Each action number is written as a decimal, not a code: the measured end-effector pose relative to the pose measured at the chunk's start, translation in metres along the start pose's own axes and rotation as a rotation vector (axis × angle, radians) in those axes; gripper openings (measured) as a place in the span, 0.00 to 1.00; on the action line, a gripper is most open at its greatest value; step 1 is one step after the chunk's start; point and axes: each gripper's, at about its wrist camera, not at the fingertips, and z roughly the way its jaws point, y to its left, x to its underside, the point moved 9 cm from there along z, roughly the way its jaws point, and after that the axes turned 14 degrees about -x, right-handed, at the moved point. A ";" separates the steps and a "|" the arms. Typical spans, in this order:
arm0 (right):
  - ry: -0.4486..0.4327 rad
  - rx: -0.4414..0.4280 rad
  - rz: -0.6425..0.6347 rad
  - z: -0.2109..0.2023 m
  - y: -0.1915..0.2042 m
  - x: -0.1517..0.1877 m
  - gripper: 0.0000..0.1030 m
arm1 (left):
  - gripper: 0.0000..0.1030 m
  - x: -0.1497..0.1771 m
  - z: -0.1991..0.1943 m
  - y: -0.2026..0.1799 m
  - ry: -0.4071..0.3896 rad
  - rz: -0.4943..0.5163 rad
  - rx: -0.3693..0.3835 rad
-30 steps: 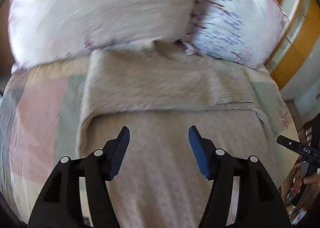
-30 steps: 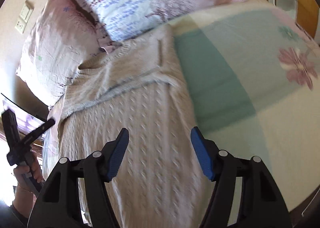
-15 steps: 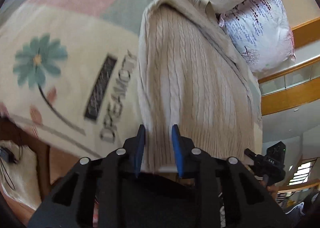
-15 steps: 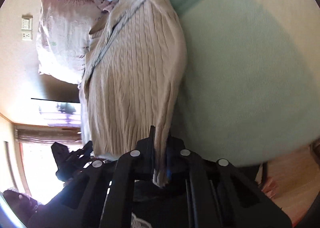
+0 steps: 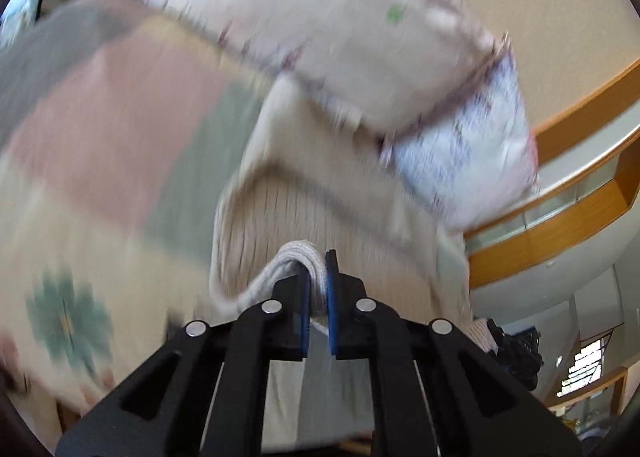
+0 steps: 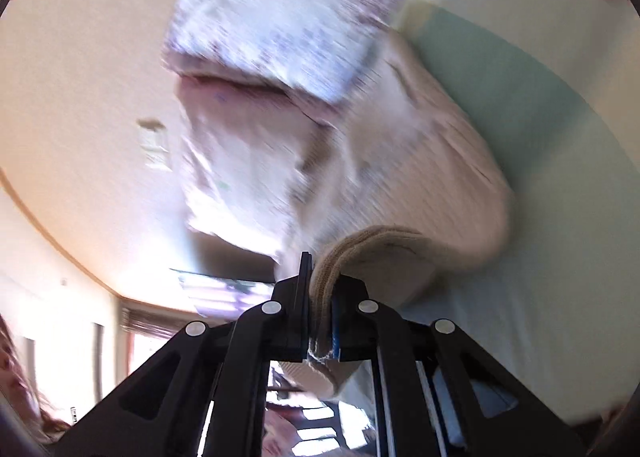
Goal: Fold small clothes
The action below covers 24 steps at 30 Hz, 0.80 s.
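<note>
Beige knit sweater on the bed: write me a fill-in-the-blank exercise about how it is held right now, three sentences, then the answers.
1. The left gripper has its jaws ____ on the ribbed hem of the beige knit sweater.
2. The right gripper also clamps the sweater's ____ edge.
3. Beyond the sweater, two floral ____ lie at the head of the patchwork bedspread.

Missing words: shut; ribbed; pillows

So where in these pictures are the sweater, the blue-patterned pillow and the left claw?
sweater (image 5: 304,217): left wrist view, ribbed body panel.
blue-patterned pillow (image 5: 472,153): left wrist view, its printed face.
left claw (image 5: 318,297): left wrist view, between the fingertips, shut on the hem.
</note>
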 end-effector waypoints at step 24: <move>-0.082 0.268 0.060 0.072 -0.074 -0.140 0.79 | 0.71 -0.095 0.181 0.006 0.221 0.099 -0.128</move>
